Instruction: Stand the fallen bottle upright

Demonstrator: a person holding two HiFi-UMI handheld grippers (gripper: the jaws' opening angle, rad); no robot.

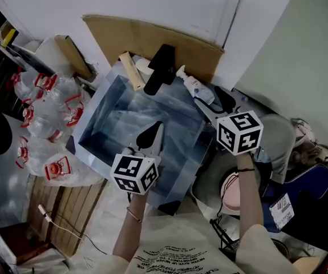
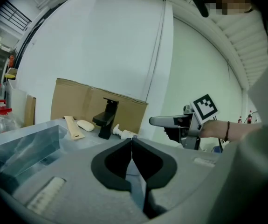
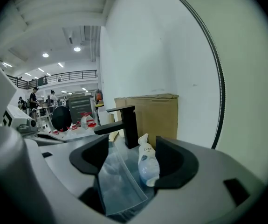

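**Right gripper lined up on the fallen bottle – no grip yet**

The right gripper (image 3: 133, 143) has its jaws wide apart and nothing clamped. The white pump bottle (image 3: 147, 164) lies on its side just ahead of the gap, close against the inner face of the right-hand jaw; whether it touches that jaw I cannot tell. Its pump end points away, towards the black faucet (image 3: 127, 125). The left gripper (image 2: 132, 141) has its jaws pressed together on nothing and hangs over the near part of the sink (image 1: 92, 110).

In the head view the bottle (image 1: 196, 88) rests on the sink's rim at the far right corner, just beside the faucet (image 1: 159, 68).

This looks like the approach step. The next move probably calls for sliding the open jaws around the bottle's body, closing, then tipping it base-down onto the rim – clear of the faucet.

Counted: one bottle, one faucet, one beige tube (image 1: 130, 70) and one white soap bar (image 1: 144, 66) on the far edge, and two grippers.
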